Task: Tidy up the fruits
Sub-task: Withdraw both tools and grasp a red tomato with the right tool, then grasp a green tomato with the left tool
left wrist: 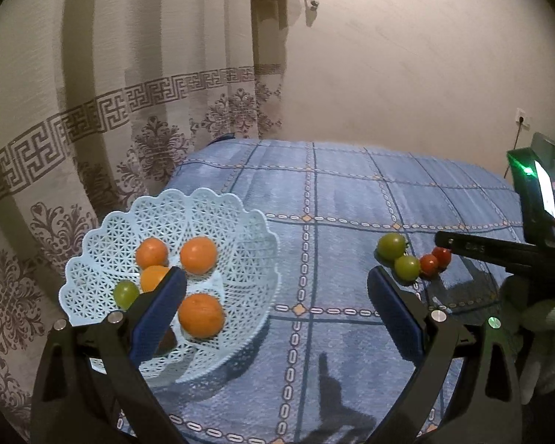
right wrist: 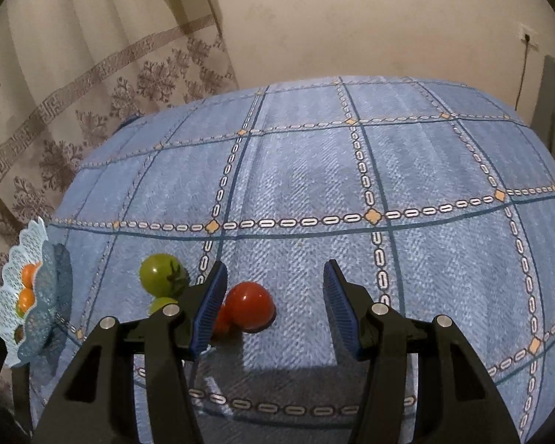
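Right gripper (right wrist: 275, 305) lining up on red tomato (right wrist: 249, 305), fingers spread, nothing held.
Tomato sits on the blue cloth (right wrist: 314, 170) beside its left finger, touching a second red one; two green tomatoes just left. Shift left to centre it, close gently, avoid neighbours. Left gripper (left wrist: 277, 318) spread, empty, near basket (left wrist: 92, 259) of oranges.

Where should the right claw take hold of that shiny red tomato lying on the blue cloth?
Across its round middle, coming from above and in front. The red tomato is a smooth ball, so the widest part holds best. The right claw is open; its left finger sits between this tomato and its neighbour.
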Demonstrator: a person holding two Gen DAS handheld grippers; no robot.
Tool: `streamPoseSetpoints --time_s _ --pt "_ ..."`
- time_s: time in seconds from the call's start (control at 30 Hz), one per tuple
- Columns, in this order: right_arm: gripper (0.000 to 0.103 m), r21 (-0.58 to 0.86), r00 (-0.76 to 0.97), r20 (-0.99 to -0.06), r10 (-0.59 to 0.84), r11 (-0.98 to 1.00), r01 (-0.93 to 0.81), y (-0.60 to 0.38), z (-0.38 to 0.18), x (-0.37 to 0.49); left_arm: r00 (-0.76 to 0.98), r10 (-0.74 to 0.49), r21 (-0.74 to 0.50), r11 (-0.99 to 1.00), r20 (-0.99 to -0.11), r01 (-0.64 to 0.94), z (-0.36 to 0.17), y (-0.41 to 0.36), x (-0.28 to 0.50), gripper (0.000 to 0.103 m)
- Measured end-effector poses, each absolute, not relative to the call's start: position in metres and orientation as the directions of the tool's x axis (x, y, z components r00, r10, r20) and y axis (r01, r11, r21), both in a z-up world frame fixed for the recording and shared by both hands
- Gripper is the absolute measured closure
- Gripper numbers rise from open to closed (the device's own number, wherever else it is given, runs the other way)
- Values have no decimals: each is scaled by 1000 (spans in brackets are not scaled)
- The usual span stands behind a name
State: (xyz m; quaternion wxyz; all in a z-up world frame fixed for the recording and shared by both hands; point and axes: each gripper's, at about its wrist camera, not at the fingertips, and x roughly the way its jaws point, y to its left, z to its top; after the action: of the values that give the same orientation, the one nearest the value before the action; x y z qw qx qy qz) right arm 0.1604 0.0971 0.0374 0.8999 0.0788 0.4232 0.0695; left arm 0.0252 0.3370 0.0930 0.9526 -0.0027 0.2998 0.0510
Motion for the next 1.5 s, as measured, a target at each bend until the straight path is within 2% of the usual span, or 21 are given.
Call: streamPoseSetpoints --time_s 0.37,0.63,0.87,0.93,1.0,1.1,1.23,1.33,1.4,1.5 --pt "36 80 669 -728 148 988 -132 88 39 130 810 68 40 998 -582 -55 88 322 30 4" --pt "36 121 686 -716 128 991 -58 48 43 97 810 52 39 999 -585 -36 87 314 32 3" --pt "36 128 679 -709 190 982 -141 68 45 102 806 47 51 998 -590 -21 86 305 32 3" --pt "40 117 669 -713 210 976 -181 78 42 105 805 50 50 998 -592 -25 85 306 32 3" --pt "53 107 653 -727 213 974 -198 84 37 110 803 53 51 998 -593 -28 85 305 33 3" --pt "58 121 624 -747 231 969 -213 90 28 118 803 54 58 998 -594 -24 84 303 34 3" --pt "59 125 618 -751 232 969 -212 90 23 127 796 58 70 997 -603 -20 78 297 39 3" --pt "64 122 621 -746 240 966 -227 92 23 129 792 52 78 997 -608 -6 75 291 44 4" --pt "72 136 619 -741 261 961 -242 92 23 128 790 46 84 996 -611 7 73 286 48 4" --pt "74 131 630 -731 261 960 -246 89 26 125 788 29 99 994 -615 40 69 275 55 4"
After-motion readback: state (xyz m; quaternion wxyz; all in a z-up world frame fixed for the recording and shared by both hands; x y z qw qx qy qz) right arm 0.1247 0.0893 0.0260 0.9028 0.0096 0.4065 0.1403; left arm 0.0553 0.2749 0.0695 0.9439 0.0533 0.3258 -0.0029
